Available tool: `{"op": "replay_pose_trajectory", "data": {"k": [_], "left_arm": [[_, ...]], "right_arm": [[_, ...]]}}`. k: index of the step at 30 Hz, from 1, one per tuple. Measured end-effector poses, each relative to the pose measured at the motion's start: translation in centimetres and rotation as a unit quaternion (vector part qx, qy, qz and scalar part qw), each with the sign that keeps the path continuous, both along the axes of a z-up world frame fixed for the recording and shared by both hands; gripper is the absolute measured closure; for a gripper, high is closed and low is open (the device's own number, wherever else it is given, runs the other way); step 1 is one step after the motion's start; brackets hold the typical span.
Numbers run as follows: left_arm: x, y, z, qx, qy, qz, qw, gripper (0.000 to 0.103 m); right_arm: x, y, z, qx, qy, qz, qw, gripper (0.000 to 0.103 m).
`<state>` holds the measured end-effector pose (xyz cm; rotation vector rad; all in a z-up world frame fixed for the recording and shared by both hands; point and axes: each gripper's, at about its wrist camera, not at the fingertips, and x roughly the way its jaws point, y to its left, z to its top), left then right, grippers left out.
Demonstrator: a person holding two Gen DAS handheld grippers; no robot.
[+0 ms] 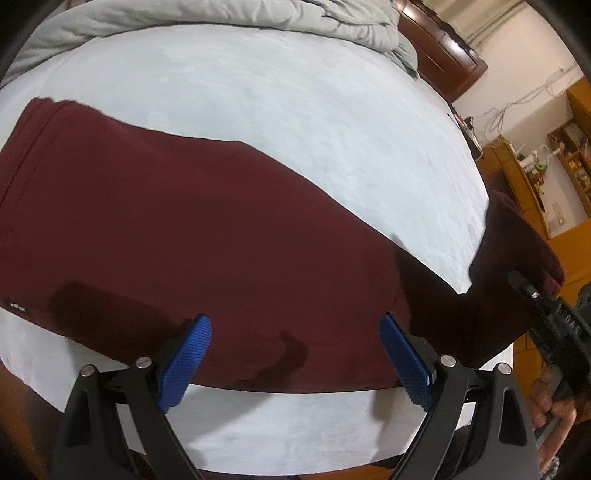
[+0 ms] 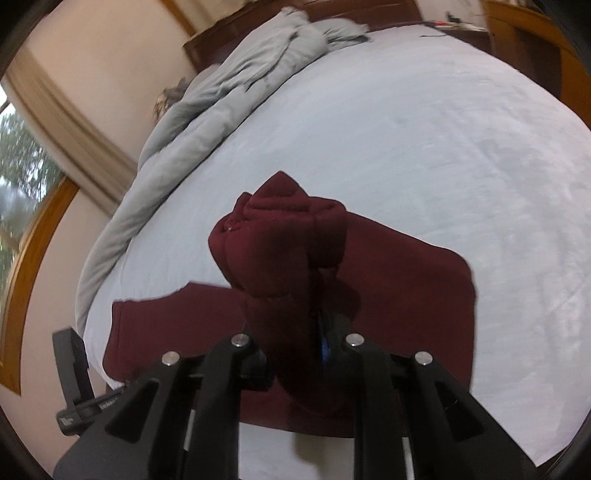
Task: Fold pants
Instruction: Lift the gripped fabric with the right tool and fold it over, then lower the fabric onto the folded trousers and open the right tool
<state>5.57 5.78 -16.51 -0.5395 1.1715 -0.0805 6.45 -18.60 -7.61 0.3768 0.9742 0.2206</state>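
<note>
Dark red pants lie flat on the pale blue bed sheet, waistband at the far left. My left gripper is open and empty, its blue pads hovering over the pants' near edge. My right gripper is shut on the bunched leg end of the pants and holds it lifted above the flat part. The lifted leg end and the right gripper's body show at the right of the left wrist view.
A crumpled grey duvet lies along the far side of the bed, also in the right wrist view. A dark wooden headboard and wooden shelves stand to the right. A window is at left.
</note>
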Motion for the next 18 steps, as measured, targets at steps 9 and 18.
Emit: {"op": "replay_pose_trajectory", "data": {"k": [9, 18], "left_arm": [[-0.9, 2.7, -0.4, -0.025, 0.006, 0.021, 0.9994, 0.010], [1.1, 1.6, -1.4, -0.074, 0.032, 0.014, 0.9966, 0.010]], "right_arm": [[0.4, 6.5, -5.0, -0.037, 0.040, 0.061, 0.997, 0.083], [-1.2, 8.3, -8.2, 0.063, 0.096, 0.160, 0.980, 0.016]]}}
